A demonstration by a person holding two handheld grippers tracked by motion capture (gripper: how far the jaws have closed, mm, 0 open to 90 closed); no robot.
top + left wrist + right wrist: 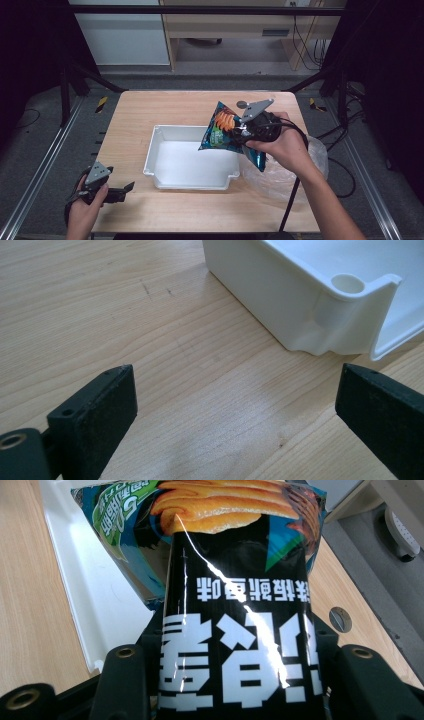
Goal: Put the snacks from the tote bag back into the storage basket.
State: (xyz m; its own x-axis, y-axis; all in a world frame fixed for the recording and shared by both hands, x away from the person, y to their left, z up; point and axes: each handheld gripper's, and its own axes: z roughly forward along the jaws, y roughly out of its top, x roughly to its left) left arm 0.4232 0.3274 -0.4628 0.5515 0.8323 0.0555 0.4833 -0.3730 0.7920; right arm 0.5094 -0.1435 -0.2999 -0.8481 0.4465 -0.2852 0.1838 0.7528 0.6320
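Above white bin's (165, 172) right edge, right claw (246, 131) pinches chip bag (223, 127) midway; bag's long axis slants down-left over bin interior, off table (130, 115). Left claw (127, 189) spread, empty, resting near bin's front-left corner. Crumpled clear plastic bag (280, 180) beside bin, right.

One snack bag (223, 129), one tray (156, 150), perhaps one plastic bag (300, 172)

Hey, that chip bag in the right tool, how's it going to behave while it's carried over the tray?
The chip bag probably weighs little: it hangs out sideways from the right tool. Its glossy film looks slippery and crushable, so it may slide or sag toward the tray.
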